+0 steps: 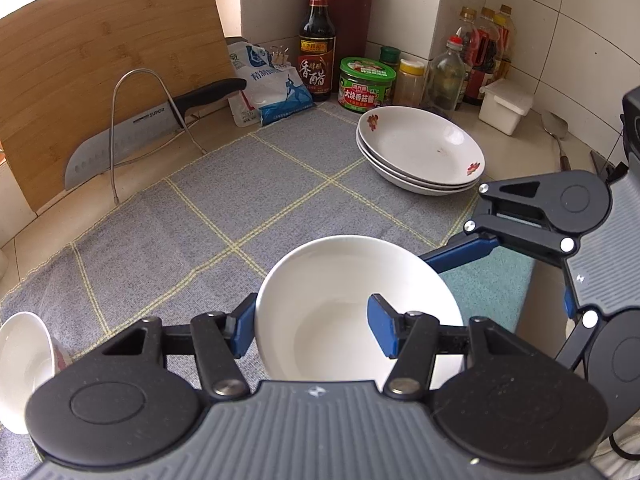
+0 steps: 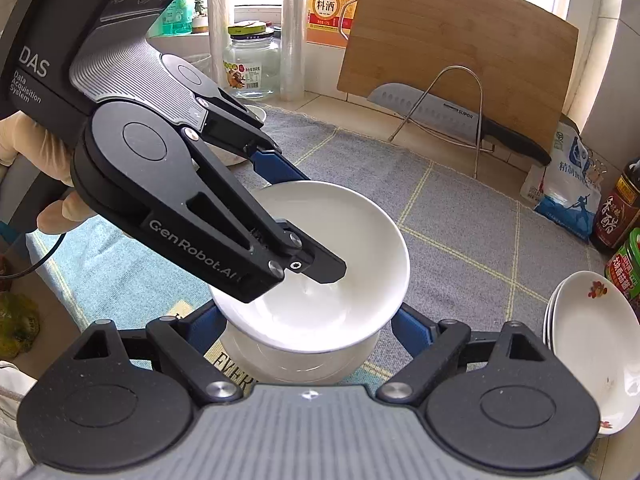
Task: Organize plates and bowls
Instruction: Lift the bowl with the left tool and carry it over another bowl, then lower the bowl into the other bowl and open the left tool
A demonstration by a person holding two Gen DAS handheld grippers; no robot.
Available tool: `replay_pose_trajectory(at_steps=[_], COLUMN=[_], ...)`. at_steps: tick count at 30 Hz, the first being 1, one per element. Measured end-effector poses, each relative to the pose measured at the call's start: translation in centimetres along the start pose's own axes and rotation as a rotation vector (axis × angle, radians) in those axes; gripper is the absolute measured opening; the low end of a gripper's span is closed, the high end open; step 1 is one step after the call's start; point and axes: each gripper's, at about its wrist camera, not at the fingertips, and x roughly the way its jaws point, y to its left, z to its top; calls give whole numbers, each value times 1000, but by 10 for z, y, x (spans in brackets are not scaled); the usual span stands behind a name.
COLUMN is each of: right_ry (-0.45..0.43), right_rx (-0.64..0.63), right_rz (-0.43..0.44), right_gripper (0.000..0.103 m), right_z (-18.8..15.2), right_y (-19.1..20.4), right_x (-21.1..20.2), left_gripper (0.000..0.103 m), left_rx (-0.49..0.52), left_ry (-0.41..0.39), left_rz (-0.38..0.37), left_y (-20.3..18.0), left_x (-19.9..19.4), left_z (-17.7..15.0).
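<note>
Inside lower white bowl point(image 2: 300, 364), upper white bowl point(image 2: 320, 264), nested.

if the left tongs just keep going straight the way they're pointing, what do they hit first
The white bowl: the left tongs already straddle its near rim, one finger outside, one inside. Going on, they would probably push it across the grey mat.

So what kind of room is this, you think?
Most likely a home kitchen counter: a vinegar bottle and other condiments against tiled wall, a cleaver racked beside a wooden cutting board, and stacked plates.
</note>
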Motion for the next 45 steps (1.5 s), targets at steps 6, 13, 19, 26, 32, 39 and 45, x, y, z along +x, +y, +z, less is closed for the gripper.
replay_pose_trajectory(at_steps=[6,13,19,26,32,39,45], right_ry=[9,20,25,28,19,-24,-72], right_rx=[16,13,12,22,17,29,38], right_rz=[20,28,32,32,32,48,63], right_gripper=[92,92,92,92,93,103,103], right_z=[-7,-9,-10,-11,-12,-11,-8], right_y=[-1,-1,-1,-1,-1,-3,-1], right_x=[2,6,8,10,10,1,-7], left_gripper=[57,57,57,57,61,75,78], left_rx=[1,-3,7,20,29,1,6], left_ry=[20,29,38,35,31,-18,-44], left_rz=[0,1,1,2,5,37,61], left_y=[-4,-3,-4,-4,-5,7,8], left_x=[5,9,13,13,15,-2,-17], left_z=[-5,-8,-10,-11,-13,-13,-16])
